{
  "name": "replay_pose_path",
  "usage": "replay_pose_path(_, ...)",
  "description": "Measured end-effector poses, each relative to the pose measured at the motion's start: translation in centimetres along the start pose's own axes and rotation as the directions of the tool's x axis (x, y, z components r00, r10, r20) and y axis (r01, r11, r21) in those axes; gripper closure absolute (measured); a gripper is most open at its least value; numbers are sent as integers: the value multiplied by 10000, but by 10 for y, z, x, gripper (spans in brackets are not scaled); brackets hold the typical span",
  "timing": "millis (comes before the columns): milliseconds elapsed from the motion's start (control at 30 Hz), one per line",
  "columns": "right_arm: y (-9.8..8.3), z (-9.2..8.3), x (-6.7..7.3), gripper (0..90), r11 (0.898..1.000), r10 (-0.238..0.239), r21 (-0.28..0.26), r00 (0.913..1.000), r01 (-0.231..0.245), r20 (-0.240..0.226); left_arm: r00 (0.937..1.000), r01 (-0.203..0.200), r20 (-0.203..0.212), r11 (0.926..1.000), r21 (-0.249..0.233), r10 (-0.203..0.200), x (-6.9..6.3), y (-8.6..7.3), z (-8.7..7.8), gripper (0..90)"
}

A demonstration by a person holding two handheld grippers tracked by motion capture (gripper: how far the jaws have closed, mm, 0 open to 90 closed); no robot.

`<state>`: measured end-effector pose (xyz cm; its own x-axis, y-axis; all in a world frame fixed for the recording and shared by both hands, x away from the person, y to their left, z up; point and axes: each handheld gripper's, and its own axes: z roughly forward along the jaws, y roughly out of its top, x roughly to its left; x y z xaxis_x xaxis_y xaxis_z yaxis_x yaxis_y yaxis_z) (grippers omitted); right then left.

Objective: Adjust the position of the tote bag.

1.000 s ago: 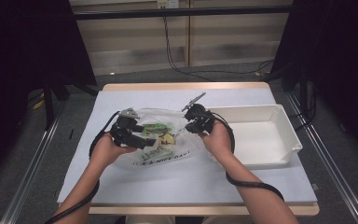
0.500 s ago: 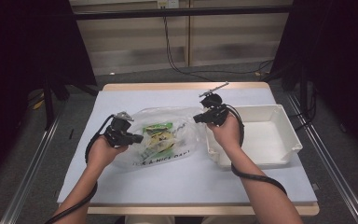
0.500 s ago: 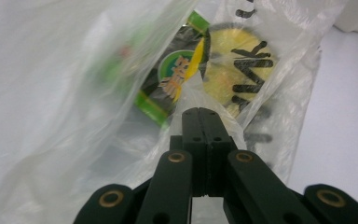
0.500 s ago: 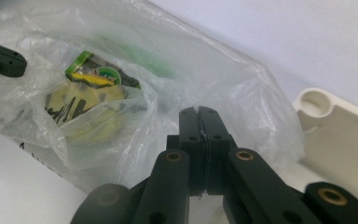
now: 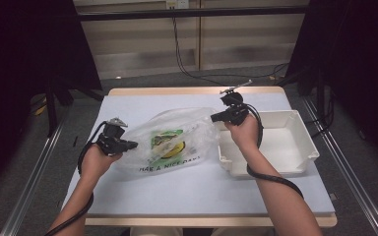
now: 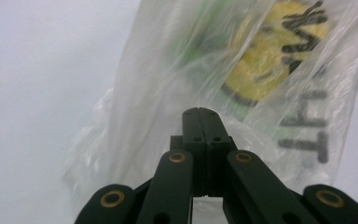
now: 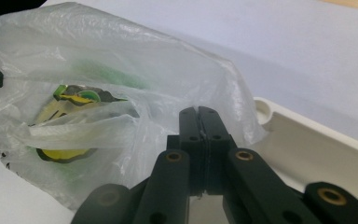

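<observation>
Each hand-held gripper, the left hand-held gripper [image 5: 128, 145] and the right hand-held gripper [image 5: 215, 117], is clamped fully closed on opposite edges of the clear printed plastic bag [image 5: 170, 142], stretching it open above the pale blue tabletop [image 5: 177, 184] beside the white rectangular plastic tray [image 5: 295, 147].

Printed in black capitals on the clear plastic bag [image 5: 170, 140] with yellow smiley: "HAVE A NICE DAY", partly creased.
</observation>
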<state>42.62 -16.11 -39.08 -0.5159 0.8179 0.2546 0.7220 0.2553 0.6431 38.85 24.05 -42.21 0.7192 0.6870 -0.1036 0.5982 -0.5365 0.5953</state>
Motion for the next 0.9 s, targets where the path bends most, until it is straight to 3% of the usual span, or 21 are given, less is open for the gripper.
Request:
replay_pose_path(100,0,0,-8,895,9999,112,-11,9998,-112,166,9994,170,-314,9999,24,-169,7,-5,0,900)
replay_pose_path(233,0,-1,-12,894,9997,263,-27,9995,-262,168,9985,326,-451,9994,137,-320,11,-8,0,900)
replay_pose_path(300,0,-1,-14,894,9997,246,46,9994,-247,257,9985,452,-316,9990,71,-449,14,-10,2,900)
replay_pose_path(333,0,0,-15,893,9994,332,19,9990,-333,285,9981,375,-492,9991,196,-365,14,-10,2,900)
replay_pose_path(400,0,1,-16,892,9991,407,126,9988,-410,279,9984,379,-433,9990,230,-368,15,-9,2,900)
replay_pose_path(467,0,1,-16,892,9996,245,118,9989,-250,402,9978,368,-560,9988,323,-349,15,-9,1,900)
replay_pose_path(533,0,1,-15,880,9997,217,113,9991,-221,363,9982,383,-467,9991,188,-374,15,-10,-1,900)
replay_pose_path(600,0,0,-13,788,9999,88,86,9994,-91,322,9986,499,-166,9987,-112,-501,14,-9,-4,900)
replay_pose_path(667,1,-4,-7,755,9999,-136,7,9986,136,506,9990,408,-146,9986,-331,-413,11,-5,-10,900)
replay_pose_path(700,3,-10,-2,673,9997,-227,-99,9979,234,606,9994,360,-3,9985,-415,-360,8,-3,-12,900)
replay_pose_path(733,4,-13,1,662,9992,-346,-155,9971,357,675,9999,80,79,9988,-487,-76,0,3,-15,900)
replay_pose_path(900,8,-22,13,635,9967,-744,-289,9951,764,654,9990,-324,272,9976,-611,341,-11,12,-14,900)
